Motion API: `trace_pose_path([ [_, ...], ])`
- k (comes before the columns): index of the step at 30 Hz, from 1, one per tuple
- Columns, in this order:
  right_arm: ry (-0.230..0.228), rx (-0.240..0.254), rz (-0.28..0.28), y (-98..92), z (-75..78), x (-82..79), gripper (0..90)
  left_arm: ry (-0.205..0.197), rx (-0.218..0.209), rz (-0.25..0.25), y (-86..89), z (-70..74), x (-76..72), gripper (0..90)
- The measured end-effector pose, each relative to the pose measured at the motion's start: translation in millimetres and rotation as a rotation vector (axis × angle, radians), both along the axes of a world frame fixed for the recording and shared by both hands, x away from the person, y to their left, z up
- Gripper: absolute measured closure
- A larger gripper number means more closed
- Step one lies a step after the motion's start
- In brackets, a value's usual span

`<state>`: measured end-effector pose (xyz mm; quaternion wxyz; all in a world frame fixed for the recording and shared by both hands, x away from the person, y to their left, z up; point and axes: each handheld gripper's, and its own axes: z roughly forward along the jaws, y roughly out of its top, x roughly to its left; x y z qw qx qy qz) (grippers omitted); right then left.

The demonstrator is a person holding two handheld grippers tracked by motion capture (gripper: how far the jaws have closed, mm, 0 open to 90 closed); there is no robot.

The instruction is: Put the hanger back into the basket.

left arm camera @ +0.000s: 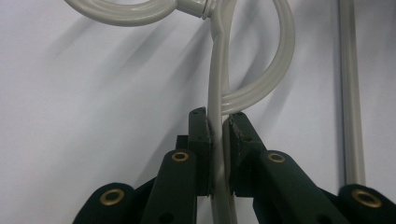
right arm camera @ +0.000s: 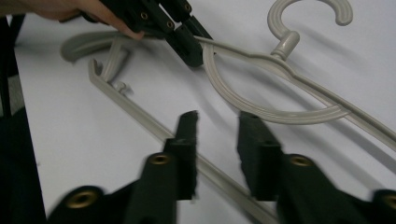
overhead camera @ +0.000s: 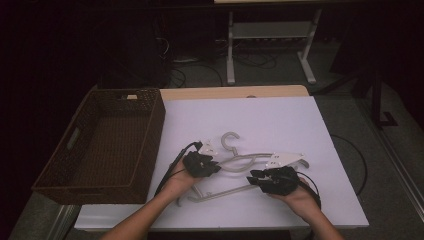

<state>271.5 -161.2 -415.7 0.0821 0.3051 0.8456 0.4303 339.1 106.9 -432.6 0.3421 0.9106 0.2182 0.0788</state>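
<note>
The grey plastic clothes hanger (overhead camera: 240,165) lies flat on the white table sheet (overhead camera: 280,120), to the right of the wicker basket (overhead camera: 100,145) and toward the person's edge of the sheet. It looks light and thin, with ribbed rails, a curved inner loop and a swivel hook (right arm camera: 303,18); my guess is that it is stiff enough to lift from one point but will flex and twist if carried by one shoulder alone, and its smooth plastic may slip in a loose pinch. The shoulder rail near the hook neck, or the straight bottom bar (right arm camera: 154,126), seem the soundest places to hold.

The left gripper (left arm camera: 218,122) is closed on the hanger's upper rail, just where the inner loop meets it; in the left gripper view the rail runs straight up between the two pads, pressed on both sides. The left hand (overhead camera: 182,177) comes in low, between the basket and the hanger, wrist near the sheet, jaws pointing away from the person.

The right gripper (right arm camera: 219,116) has its jaws apart, holding nothing, poised above the bottom bar, which passes under the gap. The right hand (overhead camera: 300,197) sits on the hanger's far side from the basket, angled back toward it
</note>
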Motion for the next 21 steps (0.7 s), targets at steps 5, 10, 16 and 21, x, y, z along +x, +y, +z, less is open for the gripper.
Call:
trace_pose_path([
  [5,-0.016,0.059,-0.019,-1.6,7.2,-3.7,42.7,0.001,-0.005,0.009,2.2,5.1,1.0,81.8],
  [10,-0.058,0.103,-0.050,-6.2,11.8,-12.3,24.5,-0.004,-0.013,0.022,3.7,11.5,-0.6,81.8],
  [16,-0.085,0.138,-0.060,-13.7,12.2,-26.2,18.9,-0.014,-0.010,0.044,11.6,25.5,0.4,81.9],
  [21,-0.088,0.159,-0.070,-19.3,11.9,-27.9,16.9,-0.035,0.005,0.080,17.7,40.1,2.5,81.9],
])
